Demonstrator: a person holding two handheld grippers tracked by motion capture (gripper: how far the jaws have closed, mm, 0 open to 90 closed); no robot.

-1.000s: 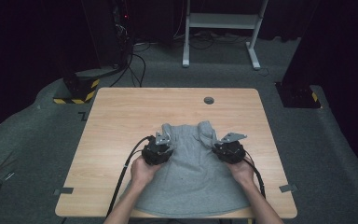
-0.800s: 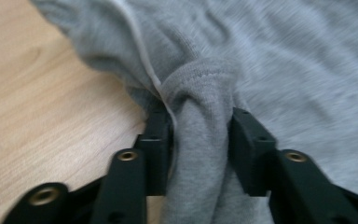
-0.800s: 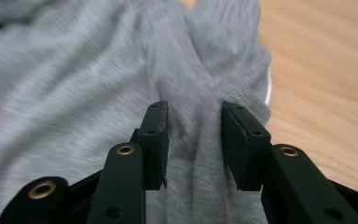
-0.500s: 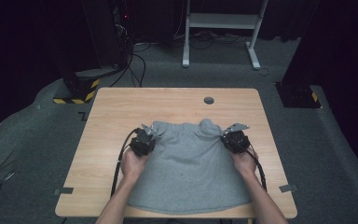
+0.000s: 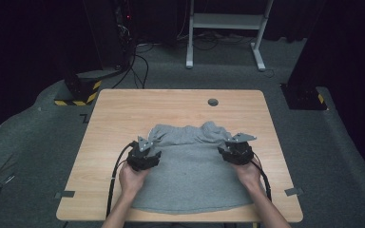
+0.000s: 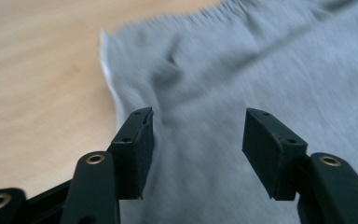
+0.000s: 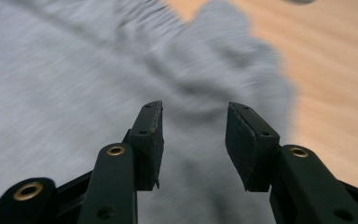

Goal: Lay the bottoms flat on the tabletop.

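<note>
A grey cloth garment (image 5: 192, 175) lies spread on the wooden table (image 5: 123, 114), its gathered top edge toward the far side. My left gripper (image 5: 145, 153) hovers over the garment's upper left part, near its left edge (image 6: 114, 88). In the left gripper view its jaws stand open with only grey cloth (image 6: 205, 93) behind the gap. My right gripper (image 5: 237, 148) is over the upper right corner. Its jaws are open too, with bunched cloth (image 7: 233, 60) ahead of them and bare wood to the right.
A small dark round grommet (image 5: 213, 102) sits in the table near its far edge. Bare wood lies left, right and beyond the garment. The floor holds a black cabinet with cables (image 5: 109, 42), a white frame (image 5: 228, 21) and a dark stand (image 5: 304, 95).
Both grippers have moved apart, the left one to the left and the right one to the right, and the garment now lies spread wider and flatter. Both pairs of jaws now stand open.
</note>
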